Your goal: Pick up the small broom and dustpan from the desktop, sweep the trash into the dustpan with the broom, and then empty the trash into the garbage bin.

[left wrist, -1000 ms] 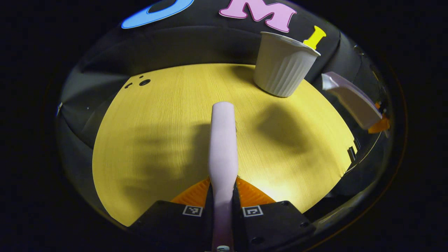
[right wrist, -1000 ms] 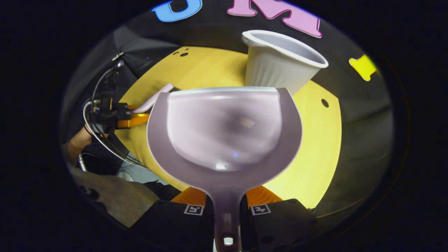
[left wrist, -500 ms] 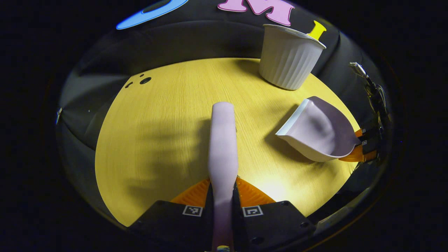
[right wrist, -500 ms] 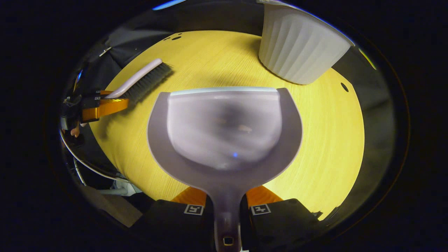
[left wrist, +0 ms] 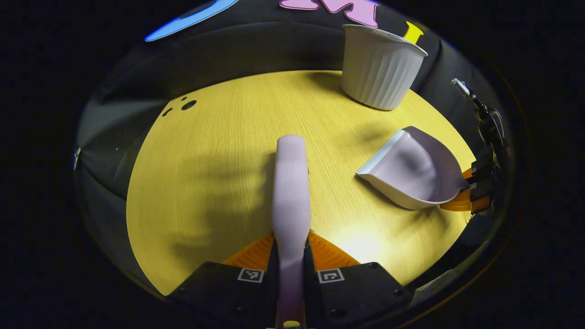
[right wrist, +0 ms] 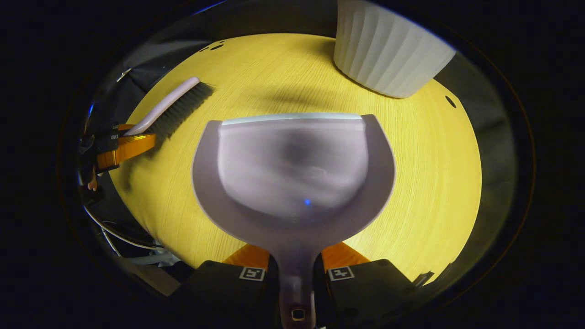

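The pale pink broom (left wrist: 290, 183) runs straight ahead over the yellow table (left wrist: 219, 160), and my left gripper (left wrist: 290, 269) is shut on its handle. In the right gripper view the broom (right wrist: 176, 107) lies low at the left with its dark bristles toward the table, held by the left gripper (right wrist: 121, 146). My right gripper (right wrist: 296, 269) is shut on the handle of the pale dustpan (right wrist: 292, 173), whose front lip points at the white ribbed bin (right wrist: 388, 55). From the left gripper view the dustpan (left wrist: 413, 169) sits low at the right, short of the bin (left wrist: 379, 68).
The table is round, and black cloth drops away past its edge on all sides. Small dark holes (left wrist: 188, 105) mark its far left part. Cables (left wrist: 486, 119) hang behind the right gripper at the right rim.
The dustpan came down from beside the bin's rim to low over the table, right of the broom, and drew slightly back. The broom and left gripper hardly moved.
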